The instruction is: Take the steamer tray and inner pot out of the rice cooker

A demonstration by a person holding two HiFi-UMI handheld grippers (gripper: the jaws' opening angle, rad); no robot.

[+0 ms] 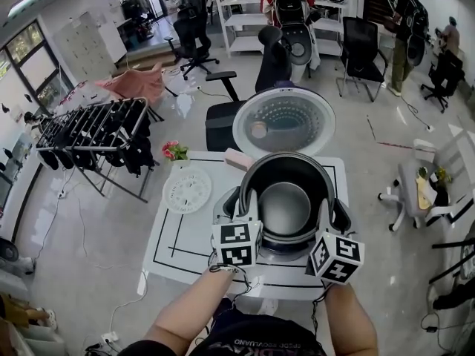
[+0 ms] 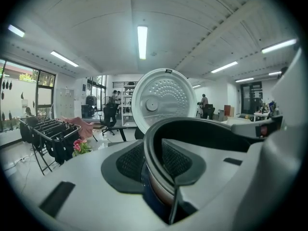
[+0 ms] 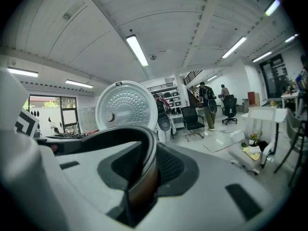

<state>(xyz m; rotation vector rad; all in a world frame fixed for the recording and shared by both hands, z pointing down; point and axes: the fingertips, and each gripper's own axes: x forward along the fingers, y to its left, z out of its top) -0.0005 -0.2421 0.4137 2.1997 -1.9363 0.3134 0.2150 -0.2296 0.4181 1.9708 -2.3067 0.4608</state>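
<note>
Item: inner pot (image 1: 286,206), dark, round, its grey bottom showing bare in the head view. I am holding it over the rice cooker's body (image 1: 286,251); I cannot tell whether it is clear of the well.

Item: steamer tray (image 1: 187,190), a white perforated disc, is lying flat on the table (image 1: 174,236) to the left of the cooker, apart from it.

Item: cooker lid (image 1: 284,121), swung open, is standing just behind the pot's far rim.

Item: pink block (image 1: 239,159) is lying at the table's far edge, with a bunch of flowers (image 1: 174,151) just beyond the far left corner.

Room: a strip of table is lying bare between the tray and the near edge. A black office chair (image 1: 223,121) is crowding the far side, and a drying rack (image 1: 96,136) is standing well off to the left.

Grip: my left gripper (image 1: 239,208) is clenching the pot's left rim, which is running between its pads in the left gripper view. My right gripper (image 1: 339,217) is clamping the right rim the same way.

Pose: both forearms are reaching forward from the bottom edge of the head view, and the grippers are pointing forward along the pot's two sides.
</note>
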